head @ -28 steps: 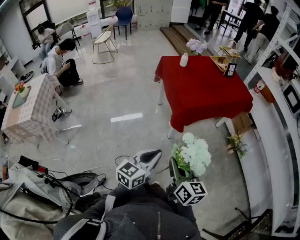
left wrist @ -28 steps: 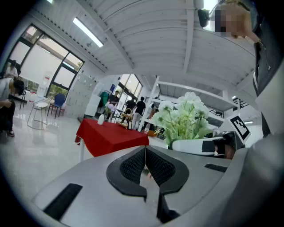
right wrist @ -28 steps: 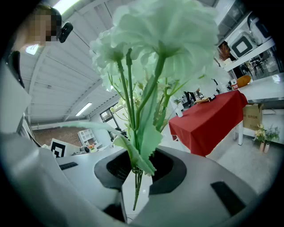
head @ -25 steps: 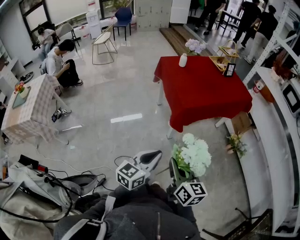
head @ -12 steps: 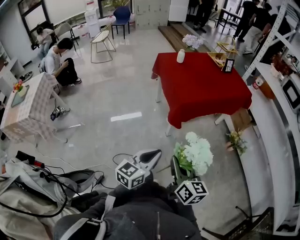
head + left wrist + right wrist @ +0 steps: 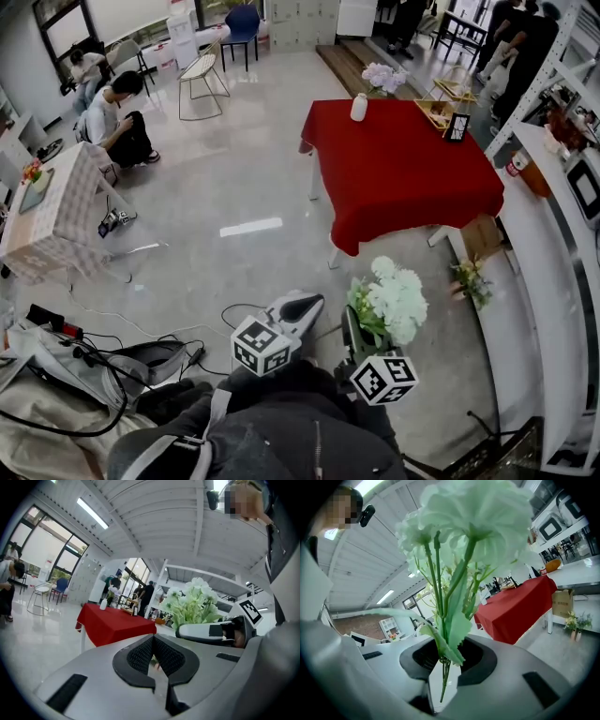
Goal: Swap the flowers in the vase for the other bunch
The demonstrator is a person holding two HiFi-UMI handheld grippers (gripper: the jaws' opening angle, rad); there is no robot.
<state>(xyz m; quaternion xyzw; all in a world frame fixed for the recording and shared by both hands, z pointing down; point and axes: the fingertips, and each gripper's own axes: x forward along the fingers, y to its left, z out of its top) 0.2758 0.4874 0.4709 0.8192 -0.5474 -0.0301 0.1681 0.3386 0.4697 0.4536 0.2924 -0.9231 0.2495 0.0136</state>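
My right gripper (image 6: pixel 354 336) is shut on the stems of a bunch of white flowers (image 6: pixel 394 300), which stands upright above its jaws. In the right gripper view the green stems (image 6: pixel 440 620) pass between the dark pads (image 6: pixel 476 660) and the blooms (image 6: pixel 473 513) fill the top. My left gripper (image 6: pixel 300 307) is shut with nothing in it; its pads (image 6: pixel 140 656) meet. Far ahead, a white vase (image 6: pixel 359 107) with pale lilac flowers (image 6: pixel 379 77) stands at the back of the red table (image 6: pixel 403 178). The left gripper view also shows that vase (image 6: pixel 103 604).
A wicker basket (image 6: pixel 441 111) and a small frame (image 6: pixel 457 127) share the red table. White shelving (image 6: pixel 553 281) runs along the right, with a small plant (image 6: pixel 473 284) on the floor beside it. Bags and cables (image 6: pixel 84 375) lie at lower left. People (image 6: pixel 117 117) sit near a checked table (image 6: pixel 52 220).
The red table and vase have drifted a little up and left in the head view. Both grippers keep their places in it, the bunch still held.
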